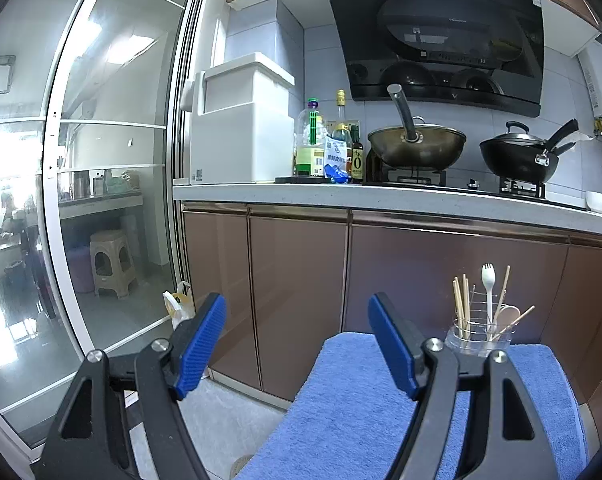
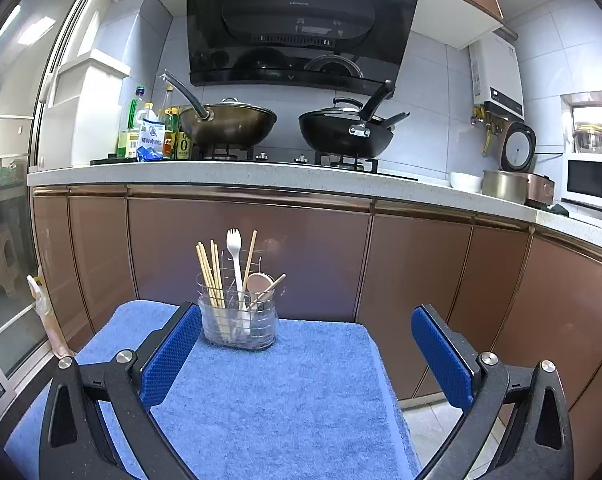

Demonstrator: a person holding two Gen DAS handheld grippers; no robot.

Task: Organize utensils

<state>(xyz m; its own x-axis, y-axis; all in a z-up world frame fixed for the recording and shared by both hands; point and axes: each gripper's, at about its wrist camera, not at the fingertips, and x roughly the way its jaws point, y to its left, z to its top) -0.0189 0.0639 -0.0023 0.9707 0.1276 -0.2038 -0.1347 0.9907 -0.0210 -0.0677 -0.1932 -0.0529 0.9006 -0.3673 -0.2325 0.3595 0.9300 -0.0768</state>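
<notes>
A clear utensil holder (image 2: pixel 239 326) stands at the far edge of a blue towel (image 2: pixel 269 400). It holds several wooden chopsticks (image 2: pixel 211 276), a white fork (image 2: pixel 235 264) and a wooden spoon (image 2: pixel 259 285). My right gripper (image 2: pixel 307 344) is open and empty, above the towel just in front of the holder. My left gripper (image 1: pixel 297 340) is open and empty, off the towel's left edge; the holder (image 1: pixel 479 338) shows to its right, behind the right finger.
Brown cabinet doors (image 2: pixel 253 256) rise just behind the towel. The counter (image 2: pixel 237 172) above carries a stove with two woks (image 2: pixel 229 124), bottles and a white box. A glass sliding door (image 1: pixel 81 184) stands at left. Tiled floor (image 1: pixel 229 424) lies beside the towel.
</notes>
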